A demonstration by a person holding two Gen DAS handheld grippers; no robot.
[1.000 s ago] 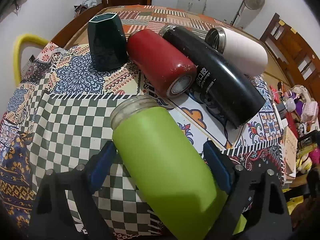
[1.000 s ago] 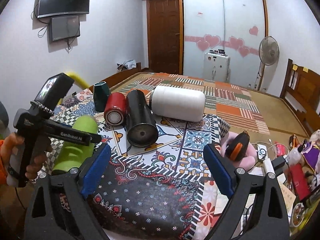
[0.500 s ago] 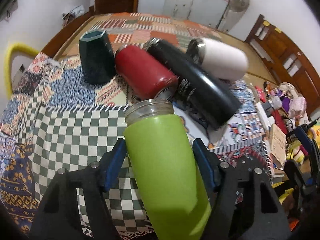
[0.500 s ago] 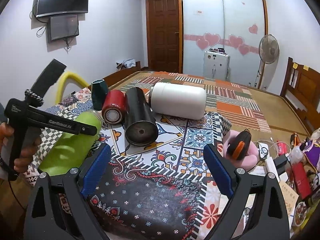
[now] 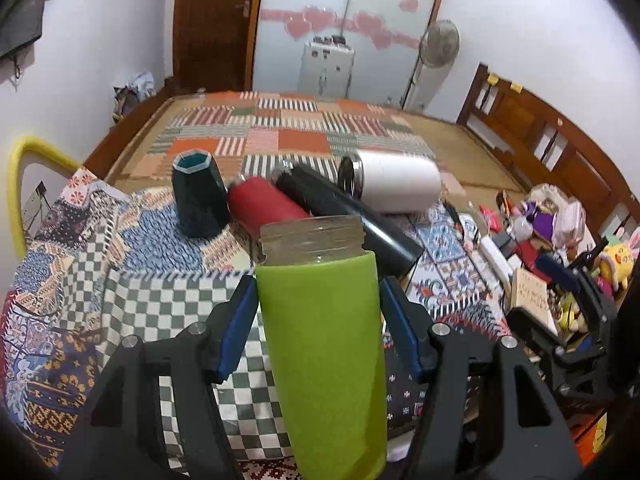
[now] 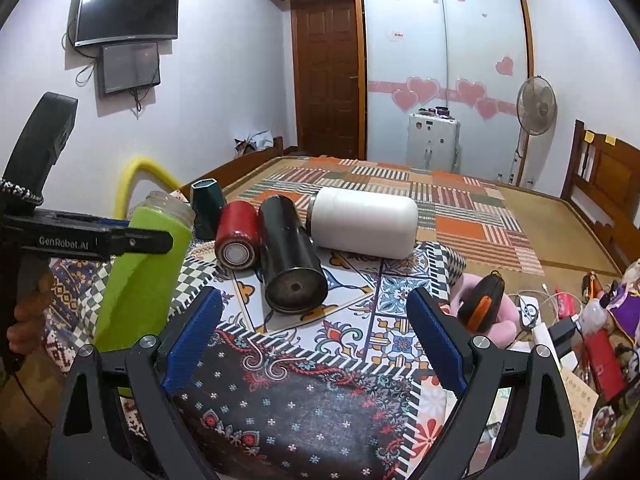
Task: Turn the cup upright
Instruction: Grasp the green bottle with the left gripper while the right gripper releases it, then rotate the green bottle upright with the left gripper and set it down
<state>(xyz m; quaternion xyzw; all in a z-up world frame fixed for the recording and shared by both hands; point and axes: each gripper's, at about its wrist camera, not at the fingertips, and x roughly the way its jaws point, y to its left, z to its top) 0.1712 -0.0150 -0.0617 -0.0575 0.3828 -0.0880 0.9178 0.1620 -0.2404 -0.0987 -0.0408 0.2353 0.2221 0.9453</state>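
My left gripper (image 5: 318,328) is shut on a lime-green cup (image 5: 324,336) with a clear threaded mouth, holding it nearly upright, mouth up, leaning a little. The right wrist view shows the same green cup (image 6: 140,276) at the left, clamped by the left gripper (image 6: 120,240). My right gripper (image 6: 314,338) is open and empty above the patterned cloth (image 6: 304,400). A red cup (image 6: 237,236), a black cup (image 6: 290,266) and a white cup (image 6: 362,222) lie on their sides. A dark teal cup (image 6: 208,208) stands mouth down.
The cups rest on a patchwork cloth over a table (image 5: 132,280). A yellow chair back (image 5: 28,168) stands at the left. Toys, cables and boxes (image 5: 560,248) clutter the right side. An orange-and-black item on a pink thing (image 6: 482,308) lies near my right gripper.
My left gripper has closed on the green cup and tilted it up from lying on the cloth to nearly upright. My right gripper has stayed open in place.
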